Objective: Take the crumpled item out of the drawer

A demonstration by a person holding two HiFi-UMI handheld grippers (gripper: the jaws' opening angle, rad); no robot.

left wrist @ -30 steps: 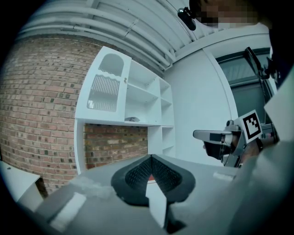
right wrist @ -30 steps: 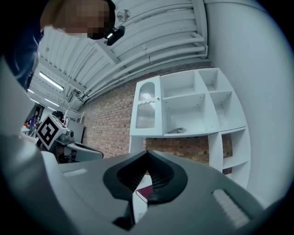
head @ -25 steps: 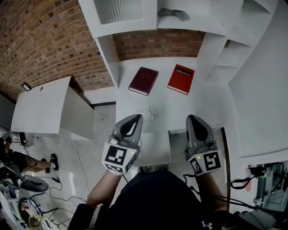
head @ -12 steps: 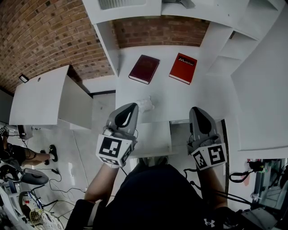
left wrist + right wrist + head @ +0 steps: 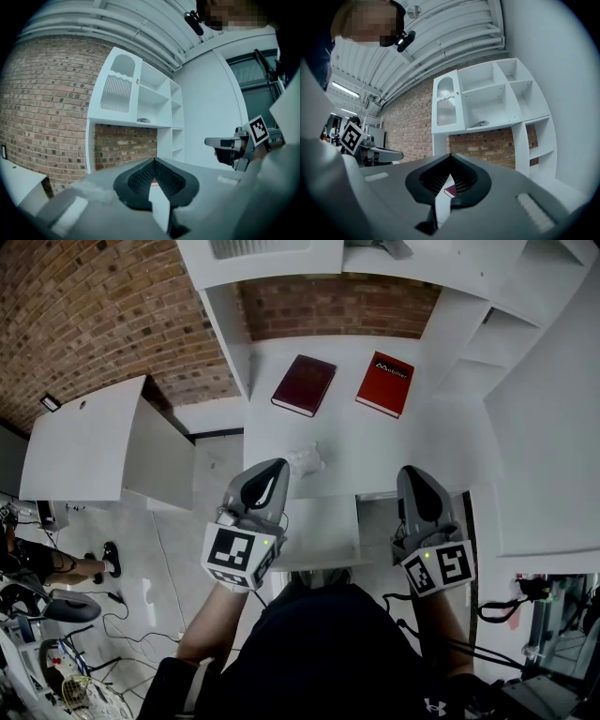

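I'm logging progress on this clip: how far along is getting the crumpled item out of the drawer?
Seemingly done: the crumpled white item lies on the desk, outside the open drawer, whose visible part looks bare. In hand: nothing; the left gripper and right gripper both have jaws together and empty, the left one's tip near the item. Left: perhaps only shutting the drawer.

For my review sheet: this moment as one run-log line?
left claw shut, empty | right claw shut, empty | crumpled item on desk, beside left claw tip | drawer open
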